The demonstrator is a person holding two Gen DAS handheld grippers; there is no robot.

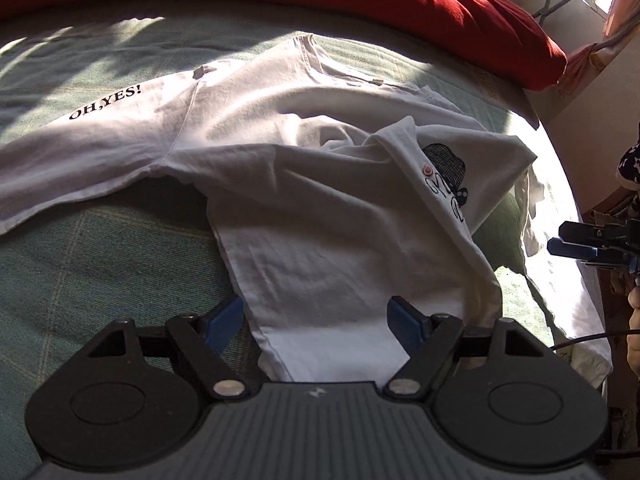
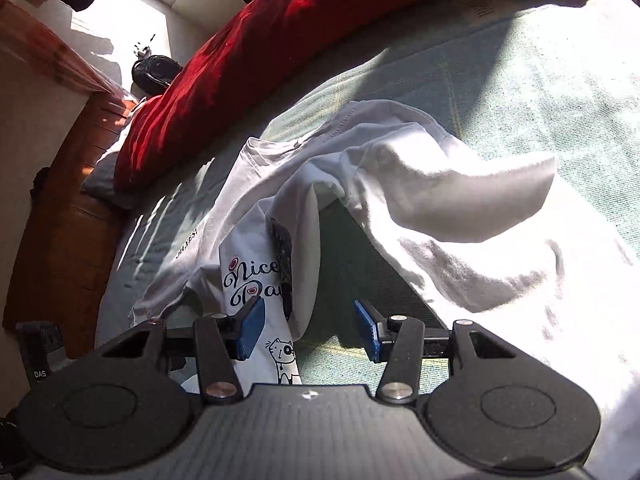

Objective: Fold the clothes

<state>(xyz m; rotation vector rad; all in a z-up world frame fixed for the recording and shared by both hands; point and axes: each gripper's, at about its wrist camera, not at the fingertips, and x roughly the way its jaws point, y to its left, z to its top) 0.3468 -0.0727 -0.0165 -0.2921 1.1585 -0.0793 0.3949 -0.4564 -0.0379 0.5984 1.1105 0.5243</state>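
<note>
A white T-shirt (image 1: 320, 184) lies spread on a green bedspread (image 1: 100, 264), with "OH,YES!" printed on one sleeve. Its right side is folded over, so part of a black print shows. My left gripper (image 1: 316, 320) hovers over the shirt's lower body. Its blue pads stand wide apart and do not press on the cloth. My right gripper (image 1: 576, 244) hangs at the bed's right edge, clear of the shirt. In the right wrist view the right gripper (image 2: 310, 328) is open. The T-shirt (image 2: 440, 208) lies beyond it, its "Nice Day" print by the left pad.
A red pillow (image 1: 400, 4) lies along the far side of the bed and shows as the red pillow (image 2: 240, 60) in the right wrist view. A wooden cabinet (image 2: 60, 208) stands beside the bed, with a black bag (image 2: 154, 72) on the floor. A person's hand (image 1: 634, 320) is at the right edge.
</note>
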